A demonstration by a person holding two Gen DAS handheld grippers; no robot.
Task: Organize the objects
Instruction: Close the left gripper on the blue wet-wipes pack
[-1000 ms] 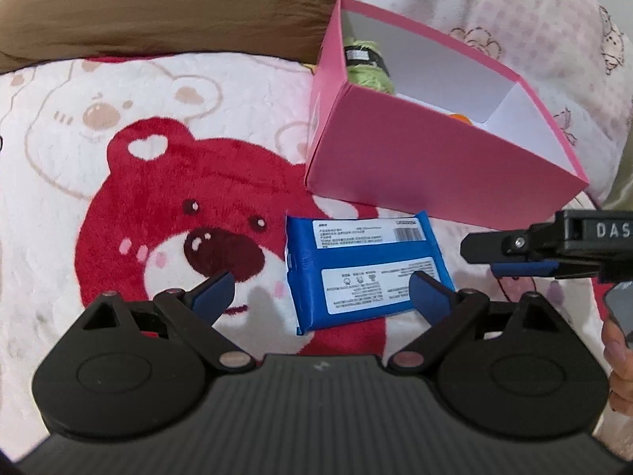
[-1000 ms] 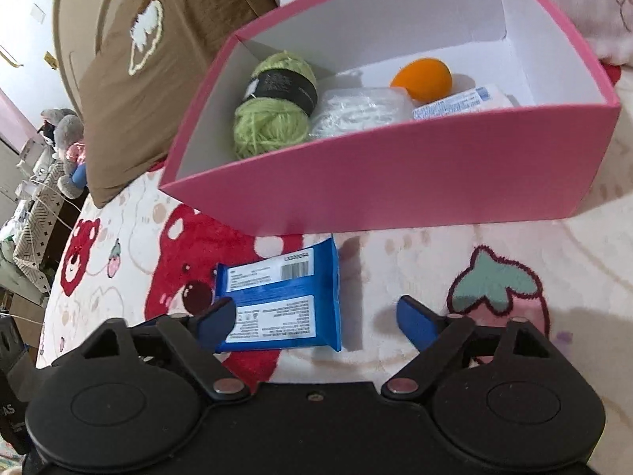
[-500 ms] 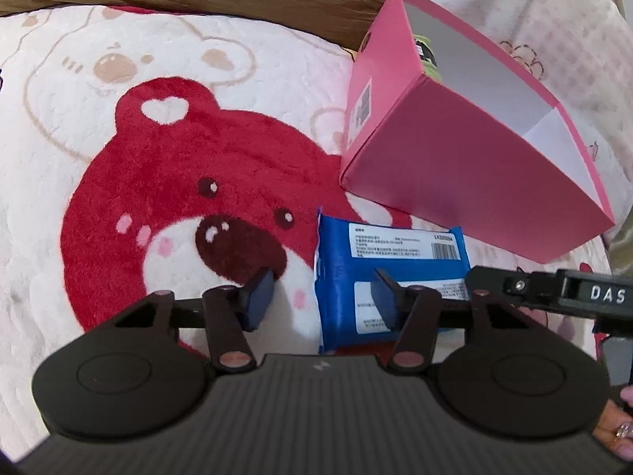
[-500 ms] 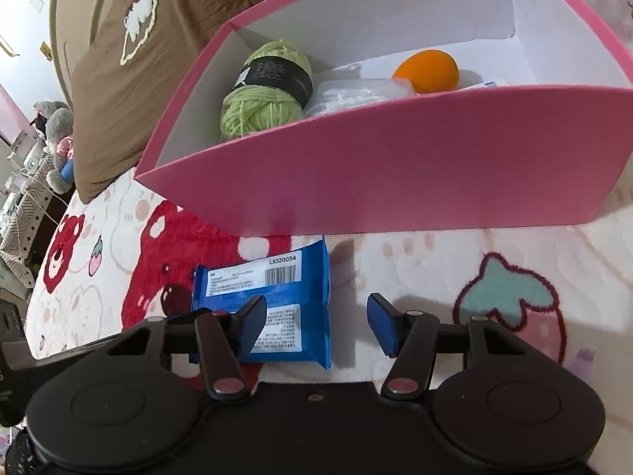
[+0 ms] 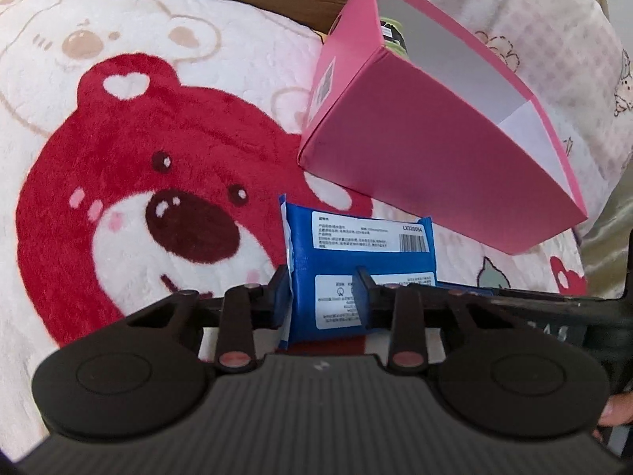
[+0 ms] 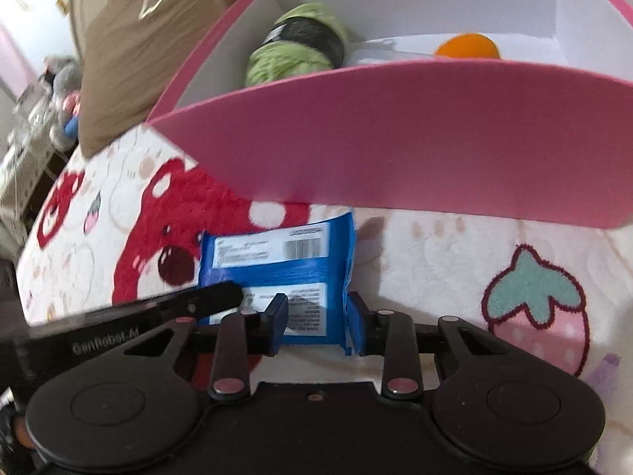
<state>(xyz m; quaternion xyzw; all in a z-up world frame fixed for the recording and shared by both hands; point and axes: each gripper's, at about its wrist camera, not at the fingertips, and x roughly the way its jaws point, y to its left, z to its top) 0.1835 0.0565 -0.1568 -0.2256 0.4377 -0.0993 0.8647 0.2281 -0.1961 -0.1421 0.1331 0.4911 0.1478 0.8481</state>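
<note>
Both pairs of jaws have just been closing, and the blue packet [image 5: 358, 273], which a second ago was lying flat and free between wide-spread fingers, is now seen gripped from two ends. At the left, the blanket [image 5: 138, 166] with its red bear is spread under everything. The left gripper [image 5: 322, 295] is clamped on the packet's left end, its blue pads pressed against the wrapper on either side. The packet itself is held just above the blanket, close in front of the pink box [image 5: 427, 158], its printed white labels turned upward. The right gripper [image 6: 316, 318] is clamped on the packet's right end, the crimped edge being pinched between its pads. Inside the pink box, green yarn [image 6: 296, 51] is seen at the left, and an orange ball [image 6: 467, 45] farther right.
</note>
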